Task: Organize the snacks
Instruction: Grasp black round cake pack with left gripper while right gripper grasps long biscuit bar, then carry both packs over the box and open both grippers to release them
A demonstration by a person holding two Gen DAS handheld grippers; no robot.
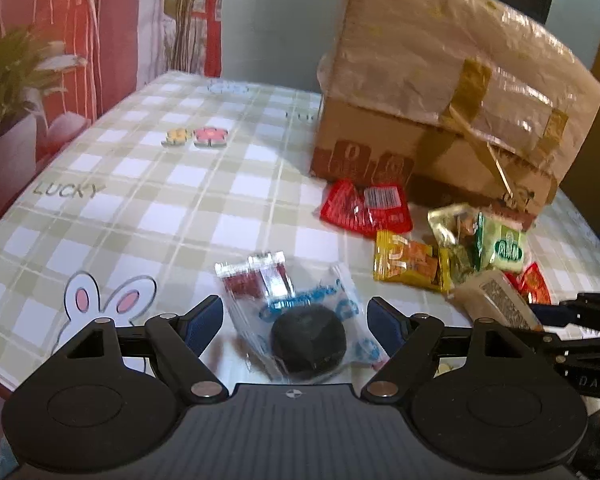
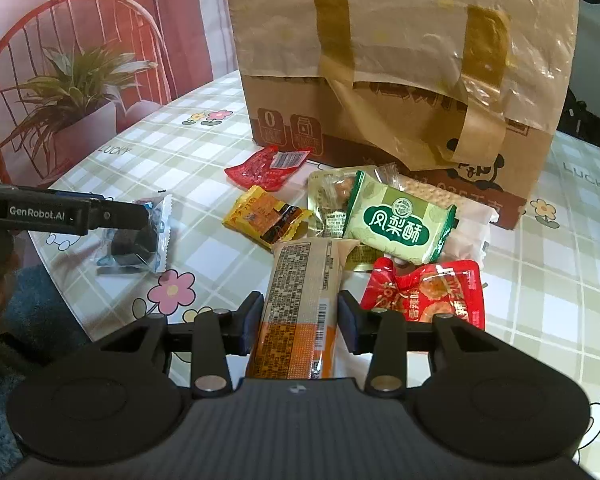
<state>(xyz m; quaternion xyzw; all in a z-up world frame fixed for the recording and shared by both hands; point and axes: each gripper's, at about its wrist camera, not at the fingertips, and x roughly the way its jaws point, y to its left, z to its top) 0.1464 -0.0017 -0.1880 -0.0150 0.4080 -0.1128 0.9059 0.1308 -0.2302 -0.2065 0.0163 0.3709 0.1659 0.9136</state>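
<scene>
Right gripper (image 2: 299,316) fingers clamp long snack bar (image 2: 300,300); left gripper (image 1: 295,320) apart (straddling dark cake packet (image 1: 306,334)).

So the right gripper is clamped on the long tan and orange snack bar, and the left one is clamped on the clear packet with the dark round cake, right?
Not quite. The right gripper does clamp the long tan and orange snack bar, but the left gripper's jaws stand open around the clear packet with the dark round cake, as the left wrist view shows.

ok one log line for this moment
left hand-held gripper: open around dark snack pack | right hand-held gripper: shut on long bar | box: behind pile
</scene>
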